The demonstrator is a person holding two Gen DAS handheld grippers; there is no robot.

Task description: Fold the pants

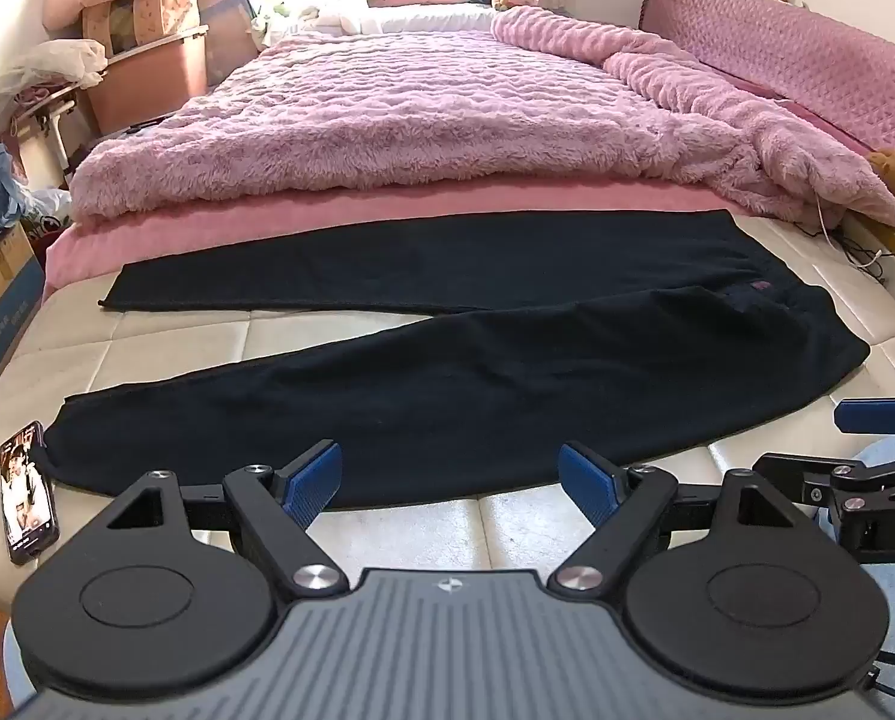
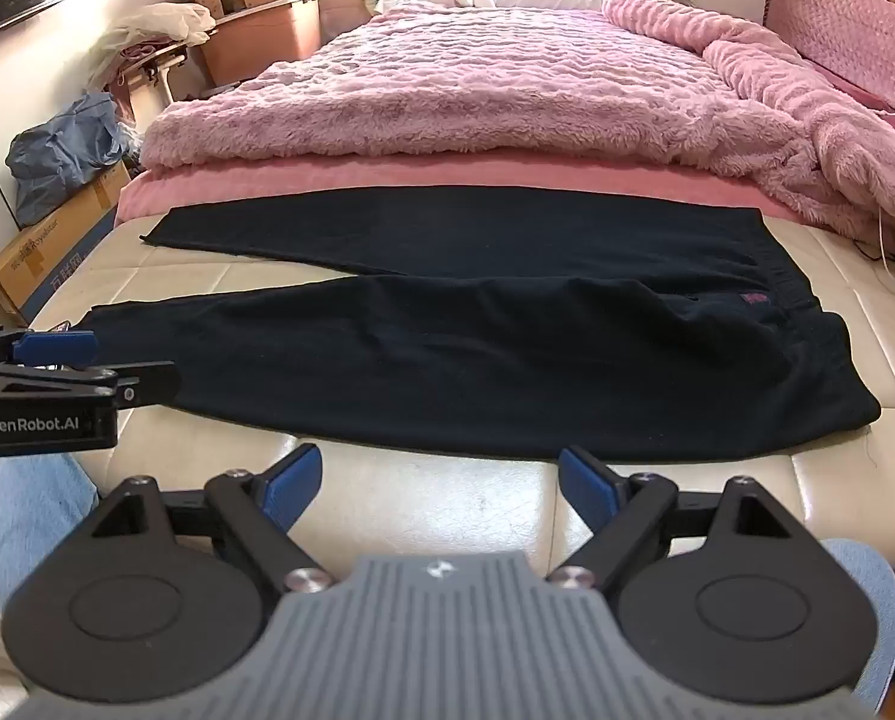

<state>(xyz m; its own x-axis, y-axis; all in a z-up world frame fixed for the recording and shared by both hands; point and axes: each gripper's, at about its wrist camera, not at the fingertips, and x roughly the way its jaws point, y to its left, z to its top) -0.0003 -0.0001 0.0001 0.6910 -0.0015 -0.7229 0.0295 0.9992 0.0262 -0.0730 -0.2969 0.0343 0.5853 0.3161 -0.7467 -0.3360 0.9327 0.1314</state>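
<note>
Black pants lie flat on the cream mattress, legs spread in a V toward the left, waistband at the right. They also show in the right wrist view. My left gripper is open and empty, hovering at the near leg's front edge. My right gripper is open and empty, just short of the pants' near edge by the waist end. The right gripper's tip shows at the right edge of the left wrist view; the left gripper shows at the left of the right wrist view.
A phone lies on the mattress beside the near leg's cuff. A fluffy pink blanket and pink sheet lie behind the pants. Boxes and bags stand left of the bed. Cables trail at the right.
</note>
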